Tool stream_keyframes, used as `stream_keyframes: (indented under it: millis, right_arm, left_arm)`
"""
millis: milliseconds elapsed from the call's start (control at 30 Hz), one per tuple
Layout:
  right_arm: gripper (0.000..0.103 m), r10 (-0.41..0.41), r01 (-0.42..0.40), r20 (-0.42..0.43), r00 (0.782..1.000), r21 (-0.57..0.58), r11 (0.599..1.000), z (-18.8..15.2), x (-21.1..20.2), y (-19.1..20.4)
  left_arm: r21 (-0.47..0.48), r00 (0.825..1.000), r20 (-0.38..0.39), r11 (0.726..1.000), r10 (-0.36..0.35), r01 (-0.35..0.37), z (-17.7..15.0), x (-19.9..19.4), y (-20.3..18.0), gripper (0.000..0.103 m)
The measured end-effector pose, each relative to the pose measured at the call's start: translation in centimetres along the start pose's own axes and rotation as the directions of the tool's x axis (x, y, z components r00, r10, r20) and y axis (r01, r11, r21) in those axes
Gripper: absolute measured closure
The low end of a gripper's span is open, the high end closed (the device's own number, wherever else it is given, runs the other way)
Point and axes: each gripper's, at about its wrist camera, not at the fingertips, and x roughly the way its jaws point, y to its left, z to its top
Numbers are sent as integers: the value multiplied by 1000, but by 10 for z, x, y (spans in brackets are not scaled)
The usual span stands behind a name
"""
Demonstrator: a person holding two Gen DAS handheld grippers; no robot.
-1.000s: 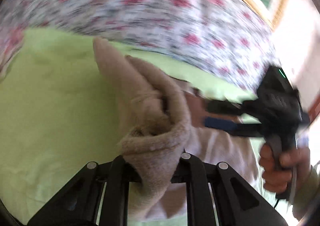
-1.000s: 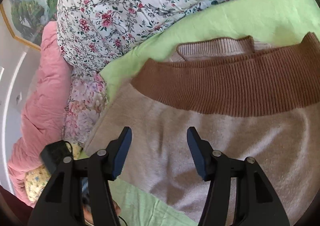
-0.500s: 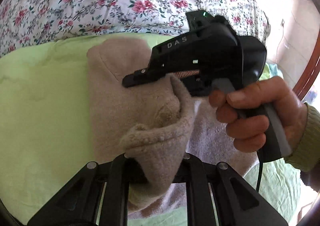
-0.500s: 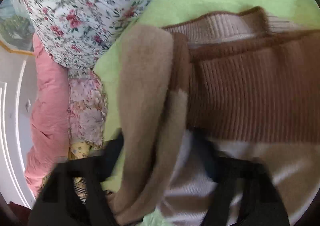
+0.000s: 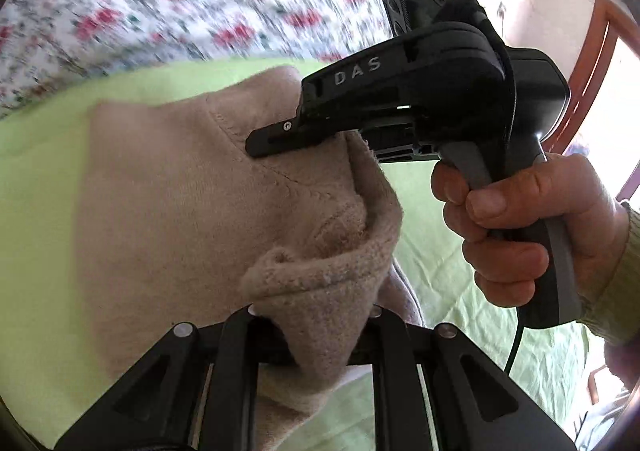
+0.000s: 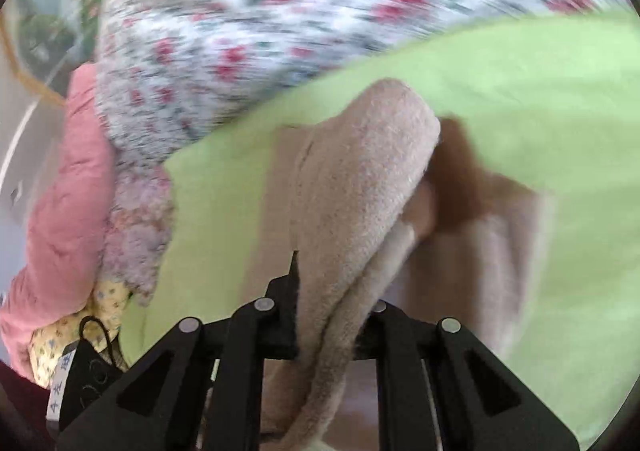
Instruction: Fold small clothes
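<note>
The left gripper (image 5: 316, 315) and right gripper (image 6: 332, 315) are both clamping nearly shut on the beige garment (image 5: 192, 187), carrying its edge toward 12 o'clock over the green sheet (image 5: 48, 139), probably mid-fold, and next lowering both corners evenly.

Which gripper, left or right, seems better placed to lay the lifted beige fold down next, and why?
Neither clearly: left gripper and right gripper both pinch the beige garment, so they should probably lower it together.
</note>
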Motion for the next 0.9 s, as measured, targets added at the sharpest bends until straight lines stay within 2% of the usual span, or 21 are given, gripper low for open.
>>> stream_keyframes:
  millis: [100, 233, 333, 400, 500, 567, 633, 700, 800, 900]
  right_arm:
    - [88, -22, 22, -1, 1000, 27, 999, -10, 5, -26]
    - [87, -25, 25, 32, 999, 18, 1000, -13, 4, -34]
    - [83, -44, 43, 37, 998, 20, 999, -14, 2, -38]
    - [80, -61, 60, 57, 997, 24, 998, -17, -4, -38]
    - [75, -85, 81, 86, 993, 43, 996, -23, -15, -39]
    - [73, -98, 93, 107, 989, 59, 994, -29, -25, -39]
    - [68, -110, 102, 121, 987, 72, 992, -35, -33, -38]
    - [55, -121, 110, 145, 982, 79, 991, -42, -43, -38]
    - [40, -128, 111, 166, 978, 108, 988, -51, -50, -40]
    - [37, -94, 69, 163, 982, 154, 986, -56, -50, -43]
  left_arm:
    - [-16, 1000, -26, 1000, 4, -5, -5, 13, -4, 90]
    - [-30, 999, -32, 1000, 1, -2, -4, 21, -4, 87]
    - [-33, 999, -47, 999, -16, 15, -5, 20, -3, 80]
    - [-39, 997, -62, 998, -48, 46, -3, 17, -4, 65]
    - [-53, 991, -86, 993, -107, 102, -8, 9, -6, 50]
    - [-63, 986, -104, 991, -127, 121, -10, 5, -3, 48]
    - [-82, 980, -119, 985, -158, 149, -16, -4, 2, 47]
    - [-110, 976, -129, 981, -175, 162, -21, -14, 12, 46]
    - [-150, 976, -122, 975, -180, 161, -23, -31, 33, 43]
    - [-194, 983, -109, 973, -151, 127, -21, -47, 61, 39]
